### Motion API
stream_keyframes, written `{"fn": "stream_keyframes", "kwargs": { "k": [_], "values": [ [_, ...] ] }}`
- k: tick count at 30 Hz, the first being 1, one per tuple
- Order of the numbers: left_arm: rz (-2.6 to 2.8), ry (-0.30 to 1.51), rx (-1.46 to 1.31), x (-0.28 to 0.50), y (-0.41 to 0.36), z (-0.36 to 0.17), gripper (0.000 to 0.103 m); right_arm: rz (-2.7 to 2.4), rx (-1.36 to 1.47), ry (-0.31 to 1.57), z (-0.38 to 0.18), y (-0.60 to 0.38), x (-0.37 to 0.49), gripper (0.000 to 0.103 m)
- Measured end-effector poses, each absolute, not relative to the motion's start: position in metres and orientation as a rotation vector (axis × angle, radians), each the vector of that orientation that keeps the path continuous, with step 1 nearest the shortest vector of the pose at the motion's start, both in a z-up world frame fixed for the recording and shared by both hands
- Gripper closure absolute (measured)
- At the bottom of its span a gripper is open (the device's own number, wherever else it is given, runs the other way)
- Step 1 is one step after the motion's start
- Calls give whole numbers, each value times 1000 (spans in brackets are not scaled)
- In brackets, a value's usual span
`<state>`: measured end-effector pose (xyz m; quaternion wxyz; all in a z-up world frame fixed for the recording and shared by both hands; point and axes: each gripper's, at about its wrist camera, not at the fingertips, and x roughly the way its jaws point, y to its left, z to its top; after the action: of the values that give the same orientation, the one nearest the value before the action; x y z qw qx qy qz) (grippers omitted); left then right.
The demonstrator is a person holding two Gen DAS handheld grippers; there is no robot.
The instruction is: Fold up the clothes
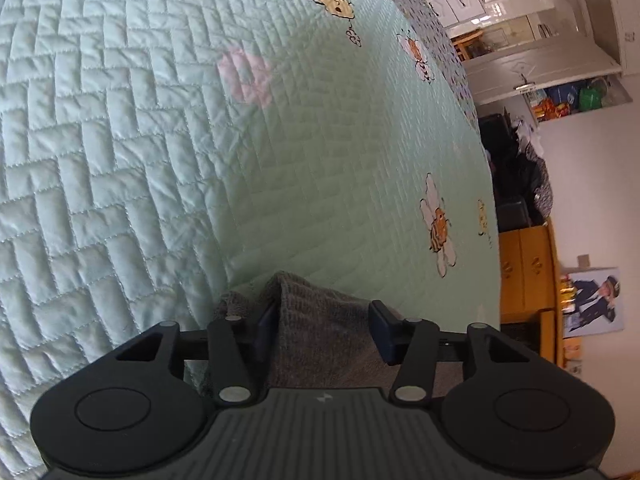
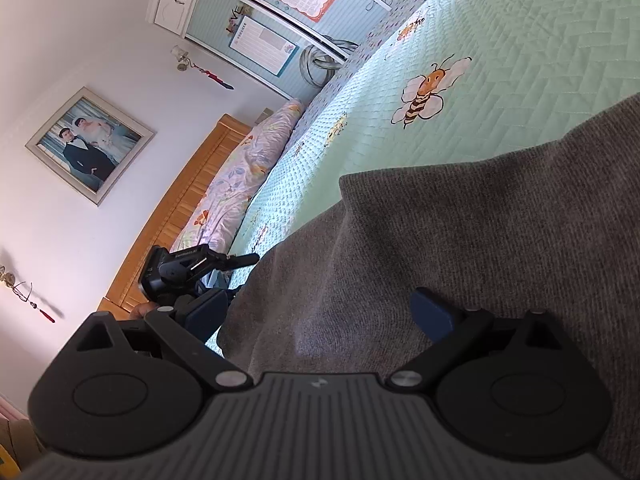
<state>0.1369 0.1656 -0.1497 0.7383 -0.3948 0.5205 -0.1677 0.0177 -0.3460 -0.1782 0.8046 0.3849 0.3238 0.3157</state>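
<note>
You're working on a grey knit garment (image 2: 460, 240) lying on the bed's green quilt (image 1: 160, 160); it's covering the near part of the quilt, w/ the bee-print edge and the pillow (image 2: 248, 168) by the wooden headboard (image 2: 176, 216) well beyond it.

Left gripper (image 1: 324, 320): you're holding it half apart w/ a raised fold of the grey fabric standing between the two dark pads; the cloth is bunching against the pad (image 1: 267, 326) on the left of that view, while the other pad looks just clear of it; so jaws straddling the fold, not clamped, as far as I'm seeing.

Right gripper (image 2: 320, 312): you're holding it wide apart; the pad on the right side of its view is resting on the garment, the other pad (image 2: 206, 312) is hanging off the garment's edge over the quilt; nothing pinched.

Step in hand, I'm judging: you're setting up a grab at the garment's edges, i.e. an early fold, not a finished one; the cloth is looking rumpled, not squared.

Next move is calling for: closing the left jaws fully on that ridge; sliding the right gripper so the garment's edge is sitting between both pads before closing; then lifting both evenly so the knit isn't stretching or slipping out.
</note>
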Motion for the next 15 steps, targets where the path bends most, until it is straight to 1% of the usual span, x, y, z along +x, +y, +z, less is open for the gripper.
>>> {"fn": "stream_keyframes", "kwargs": {
  "k": [3, 8, 10, 12, 13, 15],
  "values": [
    [-384, 1140, -888, 142, 168, -154, 50, 678, 822, 695, -178, -346, 18, 5],
    [-388, 1135, -840, 145, 166, -153, 69, 677, 820, 695, -178, -345, 18, 5],
    [-392, 1126, -817, 143, 164, -152, 72, 676, 816, 695, -178, -345, 17, 5],
    [-381, 1102, -798, 139, 164, -148, 82, 674, 814, 695, -177, -344, 17, 5],
    [-374, 1087, -785, 137, 164, -146, 85, 673, 813, 695, -177, -344, 17, 5],
    [-346, 1050, -713, 129, 158, -138, 86, 671, 807, 696, -177, -343, 16, 5]
  ]
}}
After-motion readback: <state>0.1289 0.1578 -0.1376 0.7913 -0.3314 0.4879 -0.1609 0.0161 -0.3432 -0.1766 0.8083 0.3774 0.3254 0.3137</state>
